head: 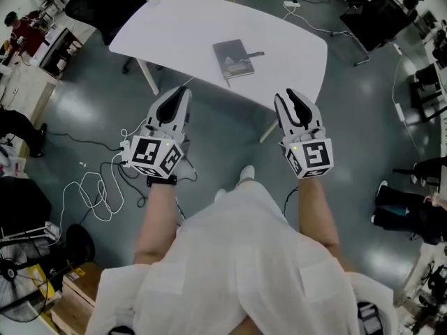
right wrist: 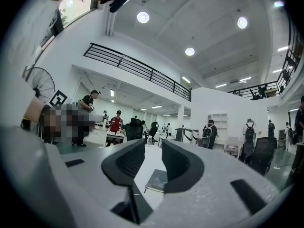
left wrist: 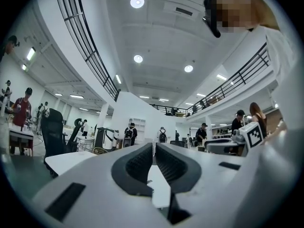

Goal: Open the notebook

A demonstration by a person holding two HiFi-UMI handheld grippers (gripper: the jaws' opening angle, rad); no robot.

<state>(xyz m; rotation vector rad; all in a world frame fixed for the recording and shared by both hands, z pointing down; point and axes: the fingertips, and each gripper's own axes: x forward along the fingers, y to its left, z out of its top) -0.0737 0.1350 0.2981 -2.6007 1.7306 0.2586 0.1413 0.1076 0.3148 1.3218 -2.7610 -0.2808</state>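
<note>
A grey closed notebook [head: 234,58] lies flat near the middle of the white table [head: 174,26], with a dark strap sticking out at its right edge. Both grippers hover short of the table's near edge, over the floor, pointing toward it. My left gripper [head: 183,93] is to the notebook's lower left, its jaws together and nothing between them; in the left gripper view [left wrist: 154,146] only a thin slit shows. My right gripper [head: 292,98] is to the lower right with its jaws apart and empty. In the right gripper view [right wrist: 153,144] the notebook [right wrist: 156,179] shows low between the jaws, farther ahead.
White cables [head: 94,190] loop on the grey floor to the left. A fan [head: 21,295] and boxes stand at the lower left. Table legs [head: 148,77] slant down under the near edge. Office chairs, desks and people stand around the hall.
</note>
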